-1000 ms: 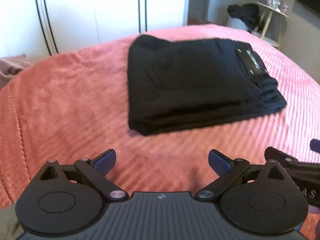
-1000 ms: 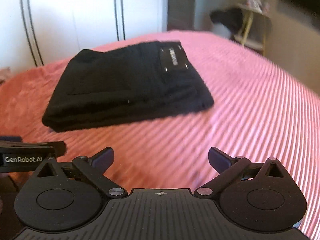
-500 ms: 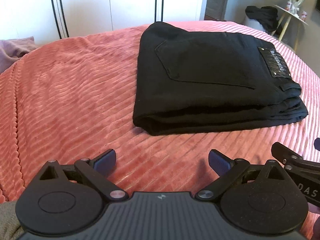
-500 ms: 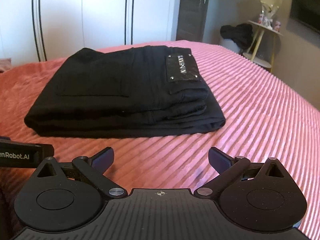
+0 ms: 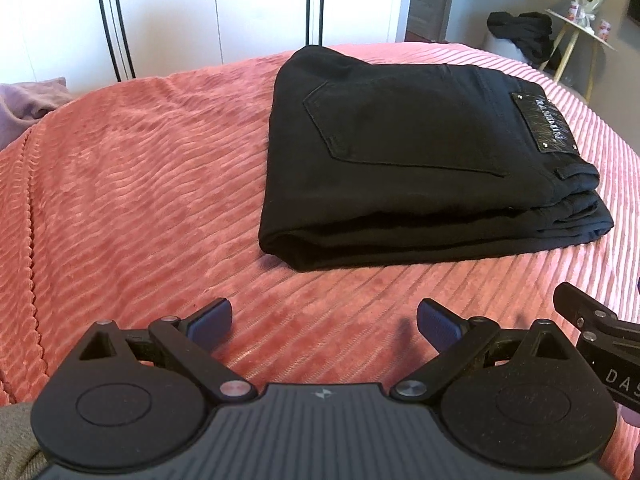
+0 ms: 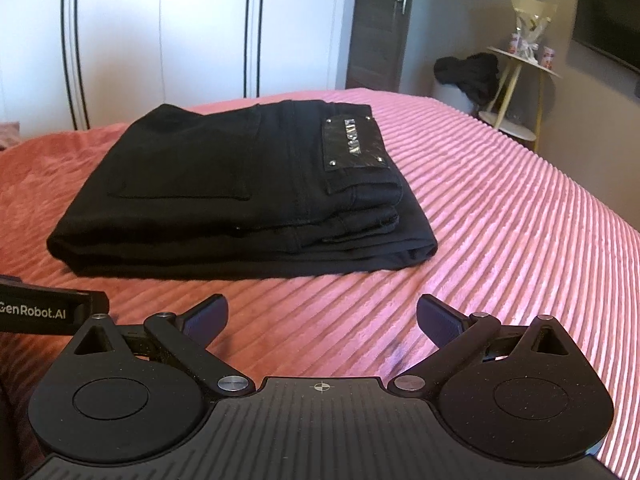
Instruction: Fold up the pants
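Black pants (image 5: 420, 168) lie folded in a flat stack on the pink ribbed bedspread (image 5: 132, 184), back pocket and leather waist patch facing up. They also show in the right wrist view (image 6: 240, 196). My left gripper (image 5: 324, 320) is open and empty, held above the bedspread just in front of the stack's near edge. My right gripper (image 6: 322, 318) is open and empty, also short of the stack. The right gripper's body shows at the right edge of the left wrist view (image 5: 600, 344).
White wardrobe doors (image 5: 200, 12) stand behind the bed. A small side table (image 6: 520, 80) with bottles and a heap of dark clothes (image 6: 468, 72) are at the back right. A purple cloth (image 5: 28, 104) lies at the far left.
Both views have steadied from motion blur. Both grippers have drawn slightly nearer the stack and stayed open. The pants have not moved.
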Available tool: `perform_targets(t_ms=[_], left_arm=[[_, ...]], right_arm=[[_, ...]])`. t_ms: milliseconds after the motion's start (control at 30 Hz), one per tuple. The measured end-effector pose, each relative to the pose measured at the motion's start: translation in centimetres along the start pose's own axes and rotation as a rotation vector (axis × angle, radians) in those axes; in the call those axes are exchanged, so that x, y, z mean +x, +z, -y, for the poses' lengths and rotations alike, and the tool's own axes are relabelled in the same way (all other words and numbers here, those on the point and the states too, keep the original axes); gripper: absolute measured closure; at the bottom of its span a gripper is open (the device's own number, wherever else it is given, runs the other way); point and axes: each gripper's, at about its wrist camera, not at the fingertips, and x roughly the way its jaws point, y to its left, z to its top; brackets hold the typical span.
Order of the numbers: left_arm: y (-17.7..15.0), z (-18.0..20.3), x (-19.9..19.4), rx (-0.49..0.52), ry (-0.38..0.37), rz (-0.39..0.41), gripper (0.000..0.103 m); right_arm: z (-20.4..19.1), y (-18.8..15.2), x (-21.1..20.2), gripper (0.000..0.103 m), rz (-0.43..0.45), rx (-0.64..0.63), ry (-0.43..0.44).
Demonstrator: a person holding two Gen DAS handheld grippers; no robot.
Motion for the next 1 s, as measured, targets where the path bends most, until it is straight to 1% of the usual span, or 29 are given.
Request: perform_targets(t_ms=[233,1000], left_arm=[[-0.06,-0.08,-0.16,-0.006,-0.006,0.003,0.004],[0.07,-0.13,0.10,-0.003,-0.001,-0.003,0.004]], right_arm=[[0.44,0.01,0.09,0.000,-0.004,0.022,-0.007],[0.44,0.04,0.13,0.000,0.004,0.014,-0.005]])
